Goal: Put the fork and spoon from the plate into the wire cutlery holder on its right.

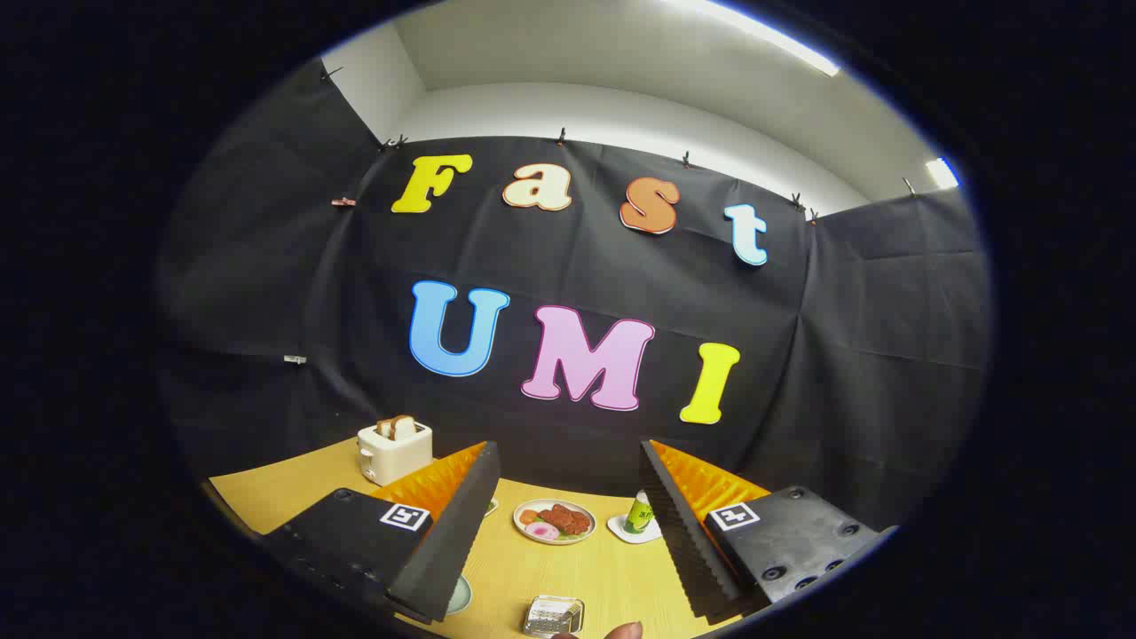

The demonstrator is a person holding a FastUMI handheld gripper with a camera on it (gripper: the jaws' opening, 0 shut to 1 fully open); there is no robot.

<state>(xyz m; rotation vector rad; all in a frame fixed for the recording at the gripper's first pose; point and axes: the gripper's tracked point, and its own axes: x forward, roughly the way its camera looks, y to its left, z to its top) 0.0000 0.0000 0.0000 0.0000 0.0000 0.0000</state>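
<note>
The gripper (pixel 568 461) hangs above a wooden table (pixel 568 568), its fingers spread wide apart and holding nothing. Between them, near the table's front, sits the wire cutlery holder (pixel 553 616). Farther back stands a plate of food (pixel 556 521), with a toaster (pixel 395 451) beyond the left finger.

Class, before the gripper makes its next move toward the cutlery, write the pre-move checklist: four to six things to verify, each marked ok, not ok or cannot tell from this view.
1. Gripper open, nothing between its fingers: ok.
2. Wire cutlery holder in sight, low between the fingers on the wooden table: ok.
3. Fork and spoon located: cannot tell; a pale plate edge peeks from behind the left finger, cutlery hidden.
4. Holder free of contents: cannot tell.
5. Path clear of the fingertip beside the holder: not ok.
6. Food plate, green can and toaster stand beyond the fingers: ok.
</note>
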